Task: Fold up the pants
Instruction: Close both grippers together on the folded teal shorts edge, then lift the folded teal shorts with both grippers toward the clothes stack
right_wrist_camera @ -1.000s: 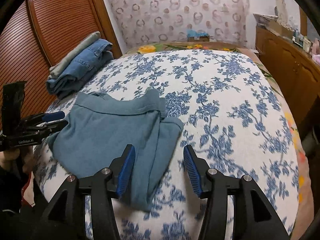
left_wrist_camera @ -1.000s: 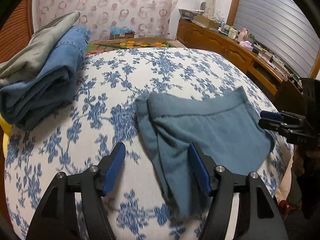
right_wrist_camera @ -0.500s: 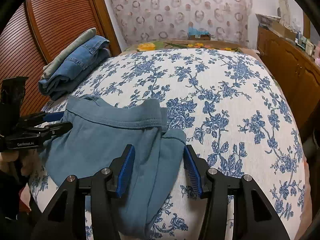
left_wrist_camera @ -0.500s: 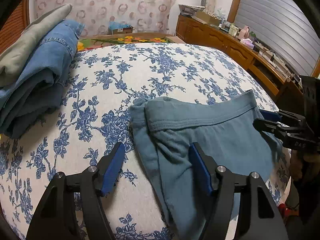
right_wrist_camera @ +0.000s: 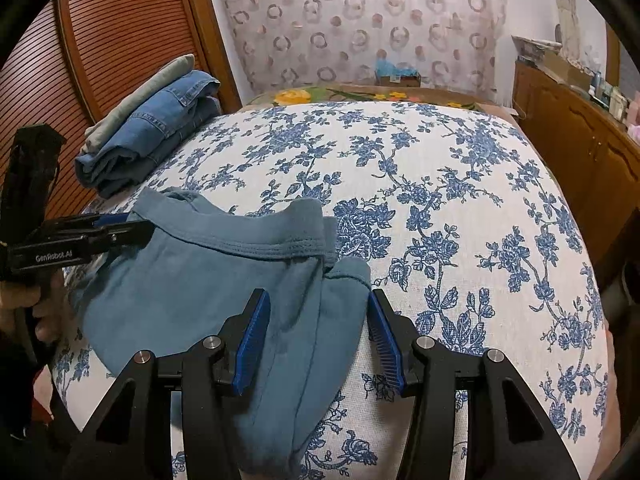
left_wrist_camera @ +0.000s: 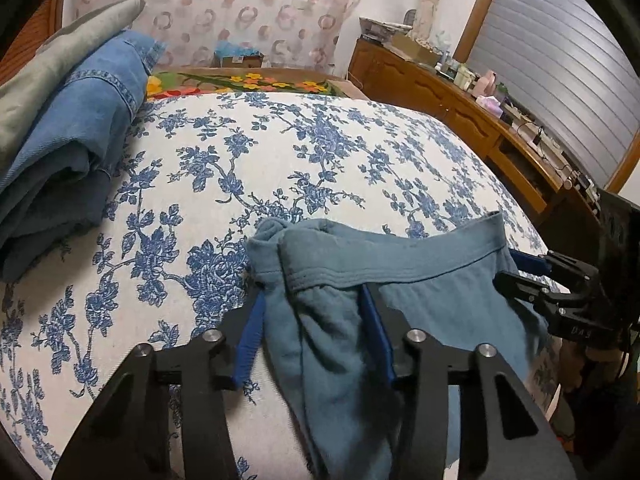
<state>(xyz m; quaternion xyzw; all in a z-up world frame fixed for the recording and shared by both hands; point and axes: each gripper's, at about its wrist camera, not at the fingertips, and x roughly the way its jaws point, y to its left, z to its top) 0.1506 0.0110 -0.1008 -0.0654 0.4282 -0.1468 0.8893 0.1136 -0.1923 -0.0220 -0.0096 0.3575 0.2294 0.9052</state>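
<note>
Teal-blue pants [left_wrist_camera: 400,292] lie partly folded at the near edge of the bed, waistband away from me; they also show in the right wrist view [right_wrist_camera: 208,280]. My left gripper [left_wrist_camera: 314,312] is open, its jaws astride the pants' left edge just below the waistband. My right gripper [right_wrist_camera: 318,316] is open, its jaws astride the pants' right edge. Each gripper shows in the other's view, the right one [left_wrist_camera: 532,276] at the pants' right side and the left one [right_wrist_camera: 120,228] at their left side.
The bed has a white cover with blue flowers [right_wrist_camera: 440,208]. A stack of folded jeans and a grey garment [left_wrist_camera: 68,140] lies at the bed's left [right_wrist_camera: 152,128]. A wooden dresser [left_wrist_camera: 480,120] runs along the right. A slatted wooden door [right_wrist_camera: 100,40] stands at left.
Both grippers have moved forward and lower onto the pants, so the fabric edges now lie between their open jaws. The pants have bunched slightly toward the waistband.
</note>
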